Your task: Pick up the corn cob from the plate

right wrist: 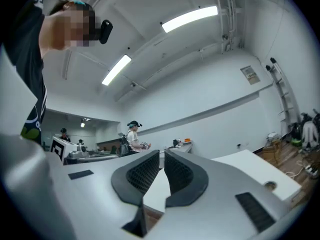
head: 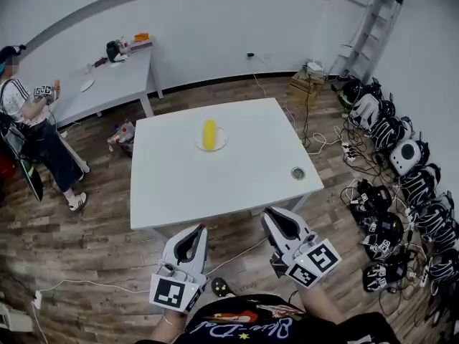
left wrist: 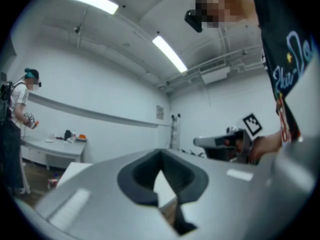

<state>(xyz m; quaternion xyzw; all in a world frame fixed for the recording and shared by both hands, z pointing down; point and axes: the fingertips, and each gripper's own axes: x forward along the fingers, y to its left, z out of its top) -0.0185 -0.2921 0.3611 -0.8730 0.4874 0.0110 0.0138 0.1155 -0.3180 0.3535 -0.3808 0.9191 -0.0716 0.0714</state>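
Yellow corn cob point(head: 209, 134) lies well beyond the right hand-held gripper point(head: 272, 215).

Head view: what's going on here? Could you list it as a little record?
Corn cob: yellow, lying on the plate, untouched
Plate: near the middle of the white table
Left gripper: shut, empty, short of the table's near edge
Right gripper: shut, empty, at the near edge
Small round object: on the table, near its right edge
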